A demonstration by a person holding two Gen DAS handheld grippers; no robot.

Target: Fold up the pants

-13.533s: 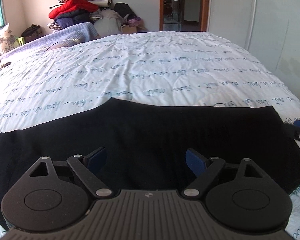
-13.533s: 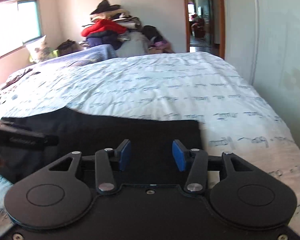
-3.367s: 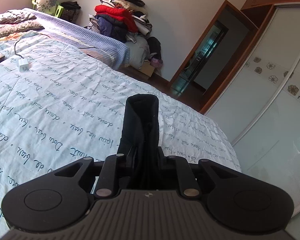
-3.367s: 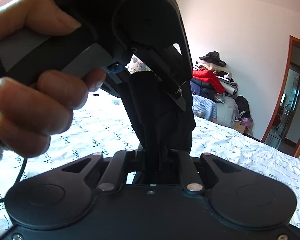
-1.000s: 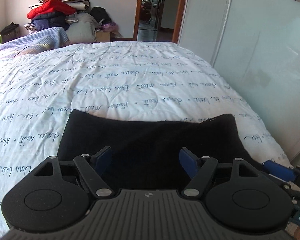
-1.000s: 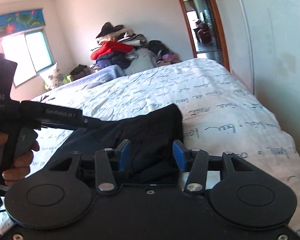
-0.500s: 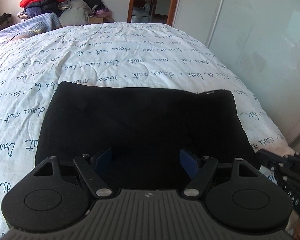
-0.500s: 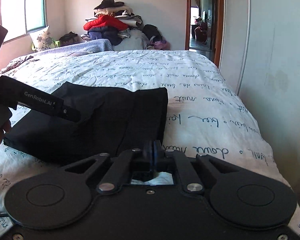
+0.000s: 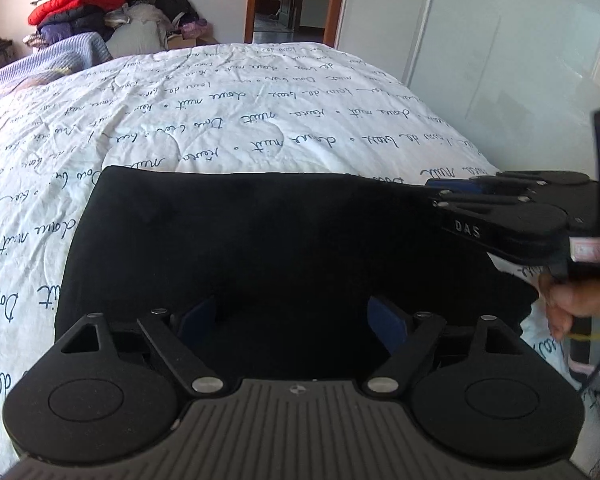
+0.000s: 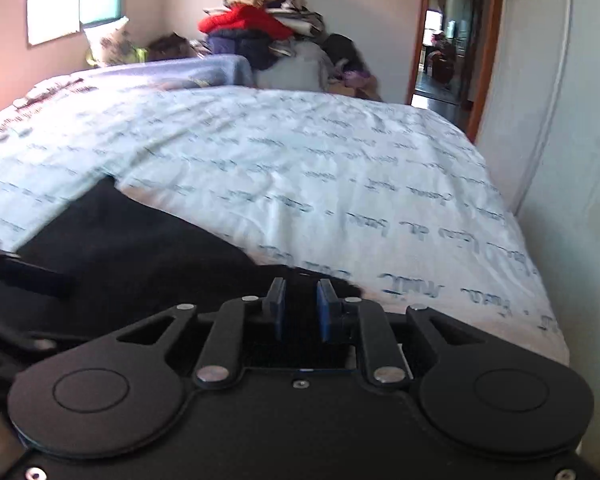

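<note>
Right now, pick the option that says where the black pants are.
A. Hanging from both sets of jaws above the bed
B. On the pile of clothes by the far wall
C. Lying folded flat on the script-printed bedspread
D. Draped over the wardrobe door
C: the black pants lie as a flat folded rectangle on the script-printed bedspread, and neither gripper lifts them.

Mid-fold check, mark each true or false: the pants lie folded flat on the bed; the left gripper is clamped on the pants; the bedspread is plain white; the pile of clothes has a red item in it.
1. The pants lie folded flat on the bed. True.
2. The left gripper is clamped on the pants. False: its jaws stand wide open above the fabric.
3. The bedspread is plain white. False: it carries dark handwriting-style print.
4. The pile of clothes has a red item. True.
</note>
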